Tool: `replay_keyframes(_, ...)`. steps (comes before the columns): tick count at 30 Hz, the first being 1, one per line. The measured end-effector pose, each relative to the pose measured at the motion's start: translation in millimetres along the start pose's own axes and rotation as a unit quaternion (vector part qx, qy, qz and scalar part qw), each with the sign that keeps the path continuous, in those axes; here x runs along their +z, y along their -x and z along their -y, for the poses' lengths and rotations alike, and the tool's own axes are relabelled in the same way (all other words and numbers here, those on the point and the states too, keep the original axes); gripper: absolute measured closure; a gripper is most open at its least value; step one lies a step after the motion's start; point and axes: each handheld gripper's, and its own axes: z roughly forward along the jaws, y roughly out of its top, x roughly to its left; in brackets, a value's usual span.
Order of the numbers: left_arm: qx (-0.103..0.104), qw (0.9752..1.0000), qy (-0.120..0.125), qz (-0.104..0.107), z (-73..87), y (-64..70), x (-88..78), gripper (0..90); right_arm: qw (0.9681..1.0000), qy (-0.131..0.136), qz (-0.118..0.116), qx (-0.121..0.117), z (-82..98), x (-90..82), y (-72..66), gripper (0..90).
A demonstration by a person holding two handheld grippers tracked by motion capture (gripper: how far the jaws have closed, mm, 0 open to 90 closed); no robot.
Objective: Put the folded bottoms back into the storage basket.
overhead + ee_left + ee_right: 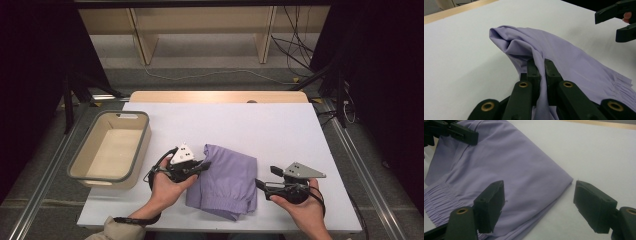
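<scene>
Nearest the person, the right gripper (263, 179) sits in the right hand (302, 205) at the front right of the white table (280, 130). Its jaws stand wide apart with nothing between them, one over the cloth's folded right edge and the other over bare table. Just to its left lies the folded lilac garment (227, 182), with its gathered waistband toward the front edge of the table. The left gripper (204, 164), held in the left hand (167, 185), is clamped tight on a fold at the garment's upper left corner, and in the left gripper view the cloth (564, 62) rises into a ridge between the jaws. Farther left, a beige bin (85, 150) with a grey rim stands well apart from the garment.
</scene>
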Motion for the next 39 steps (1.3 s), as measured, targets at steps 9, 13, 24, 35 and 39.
replay_keyframes(9,0.004,0.9999,0.014,-0.003,-4.3,-0.6,-5.1,85.0,1.0,0.004,0.002,0.001,-0.1,-0.7,0.7,26.1)
replay_keyframes(13,0.01,0.9998,0.017,-0.005,-6.7,-1.1,-7.4,85.0,1.0,0.006,0.003,0.002,-0.3,-1.3,0.6,26.0)
replay_keyframes(24,0.017,0.9992,0.034,-0.013,-12.6,-2.8,-14.1,85.0,0.9999,0.014,0.004,0.003,-0.7,-2.4,1.1,26.1)
replay_keyframes(35,0.023,0.9986,0.046,-0.013,-16.7,-5.4,-18.0,84.9,0.9999,0.014,0.003,0.003,-0.6,-2.3,1.1,26.1)
replay_keyframes(39,0.024,0.9983,0.051,-0.017,-18.1,-5.9,-19.1,84.9,0.9999,0.015,0.003,0.003,-0.6,-2.5,1.0,26.0)
